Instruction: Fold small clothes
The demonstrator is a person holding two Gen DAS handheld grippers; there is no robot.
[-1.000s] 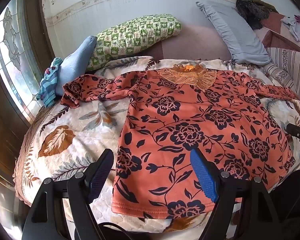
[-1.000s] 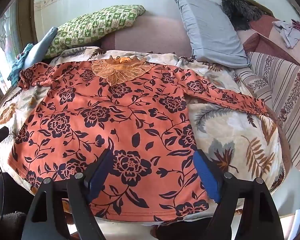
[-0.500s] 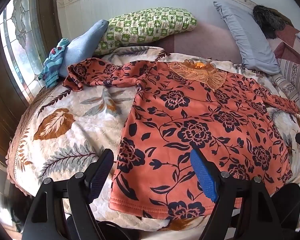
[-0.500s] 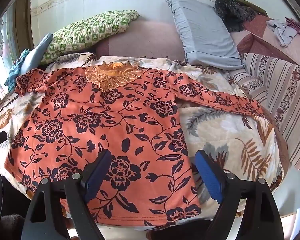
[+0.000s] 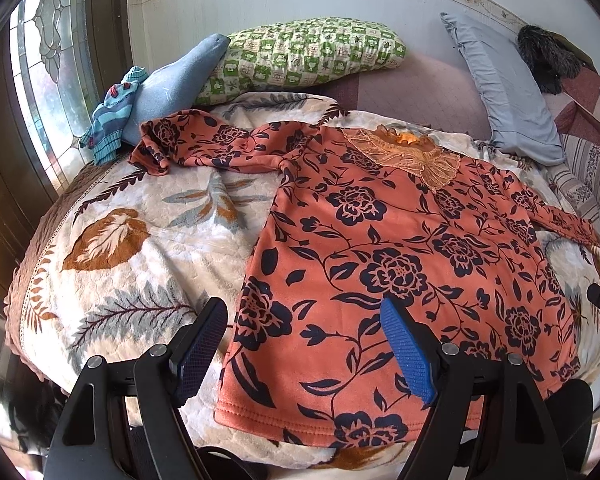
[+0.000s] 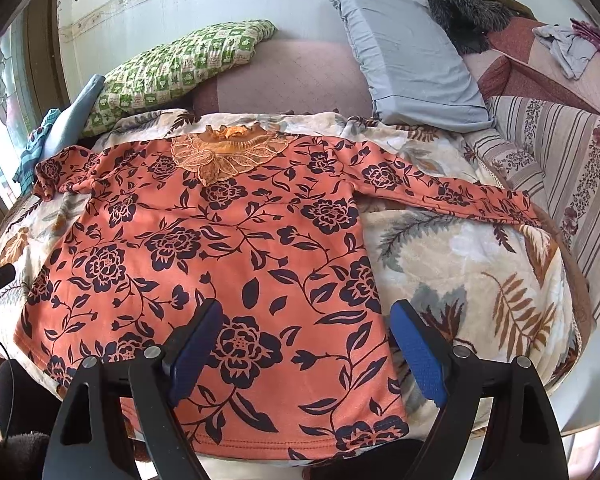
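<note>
An orange long-sleeved top with dark flowers (image 5: 400,264) lies flat, front up, on a leaf-print blanket (image 5: 132,264). Its lace collar (image 5: 412,156) points to the far side and both sleeves are spread out. My left gripper (image 5: 304,344) is open and empty above the hem's left corner. In the right wrist view the same top (image 6: 228,248) fills the left and middle. My right gripper (image 6: 308,344) is open and empty above the hem's right part. The right sleeve (image 6: 452,196) reaches out to the right.
A green checked pillow (image 5: 304,56), a blue cushion (image 5: 176,80) and a grey pillow (image 5: 504,88) lie at the far side by the wall. A striped blue garment (image 5: 112,120) sits near the window at left. A striped quilt (image 6: 560,160) borders the right.
Both grippers have drawn back and shifted a little, the left one leftward, so more blanket and window show. The top has not moved. Both stay open.
</note>
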